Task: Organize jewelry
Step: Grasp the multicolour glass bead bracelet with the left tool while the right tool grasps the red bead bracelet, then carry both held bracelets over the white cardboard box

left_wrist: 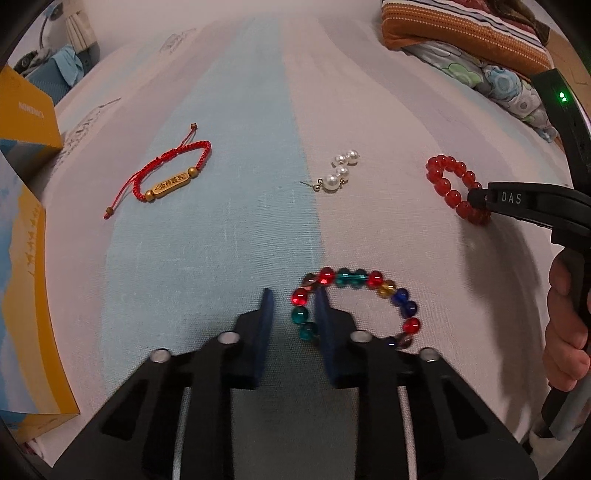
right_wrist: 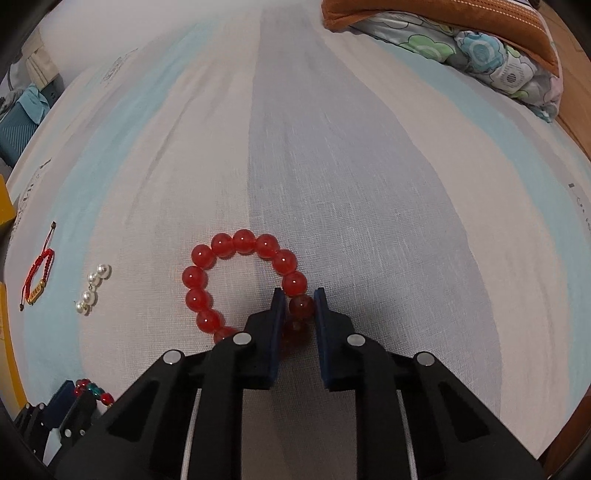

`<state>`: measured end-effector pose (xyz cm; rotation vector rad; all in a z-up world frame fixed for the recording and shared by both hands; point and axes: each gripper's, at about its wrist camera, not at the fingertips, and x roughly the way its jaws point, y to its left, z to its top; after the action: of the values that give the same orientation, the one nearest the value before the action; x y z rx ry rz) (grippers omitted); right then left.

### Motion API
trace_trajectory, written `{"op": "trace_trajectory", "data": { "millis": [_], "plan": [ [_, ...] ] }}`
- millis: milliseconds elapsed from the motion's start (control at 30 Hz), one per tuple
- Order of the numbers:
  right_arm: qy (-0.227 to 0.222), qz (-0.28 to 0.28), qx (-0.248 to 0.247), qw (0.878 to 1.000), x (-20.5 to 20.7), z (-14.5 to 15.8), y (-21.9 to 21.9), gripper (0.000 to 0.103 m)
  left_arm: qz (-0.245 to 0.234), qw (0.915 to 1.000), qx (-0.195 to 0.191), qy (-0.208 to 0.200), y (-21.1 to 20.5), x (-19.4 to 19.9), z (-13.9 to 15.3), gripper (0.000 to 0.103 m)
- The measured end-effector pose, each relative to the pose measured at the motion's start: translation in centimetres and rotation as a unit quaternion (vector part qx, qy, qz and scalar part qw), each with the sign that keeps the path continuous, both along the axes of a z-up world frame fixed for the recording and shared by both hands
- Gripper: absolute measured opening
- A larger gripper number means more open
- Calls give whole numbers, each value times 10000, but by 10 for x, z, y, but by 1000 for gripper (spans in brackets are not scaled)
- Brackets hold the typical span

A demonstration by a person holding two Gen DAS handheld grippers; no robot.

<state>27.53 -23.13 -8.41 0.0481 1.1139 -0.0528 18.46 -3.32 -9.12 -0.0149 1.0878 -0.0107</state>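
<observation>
- Jewelry lies spread across a striped bedsheet [left_wrist: 240, 110]: a red cord bracelet [left_wrist: 171, 173] with a gold bar toward the left edge, pearl earrings [left_wrist: 341, 173] in the middle.
- Left gripper [left_wrist: 293, 308] is pinched on the near-left arc of a multicoloured bead bracelet [left_wrist: 356, 306], its beads caught between the blue pads.
- Right gripper [right_wrist: 298, 308] is clamped on a bead of the red bead bracelet [right_wrist: 243, 280], toward the right edge.
- A yellow cardboard box [left_wrist: 29, 122] stands at the left edge; its contents cannot be seen.
- Folded bedding [left_wrist: 461, 33] sits at the far right corner.
</observation>
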Motion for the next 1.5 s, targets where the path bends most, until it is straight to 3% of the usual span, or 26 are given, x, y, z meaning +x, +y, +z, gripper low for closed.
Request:
{"op": "trace_trajectory", "data": {
  "millis": [300, 600, 1033, 1500],
  "plan": [
    [-210, 18, 173, 9996, -10, 11, -7, 13, -65, 9991, -414, 4, 11, -5, 13, 9],
    [-471, 98, 356, 9982, -26, 31, -12, 13, -78, 9984, -542, -114, 9, -17, 32, 9],
    [-720, 269, 317, 9965, -50, 62, -8, 13, -142, 9977, -547, -367, 0, -33, 68, 9],
    [-790, 297, 159, 9963, -66, 84, 3, 13, -134, 9984, -237, -497, 1, -41, 99, 9]
  ]
}}
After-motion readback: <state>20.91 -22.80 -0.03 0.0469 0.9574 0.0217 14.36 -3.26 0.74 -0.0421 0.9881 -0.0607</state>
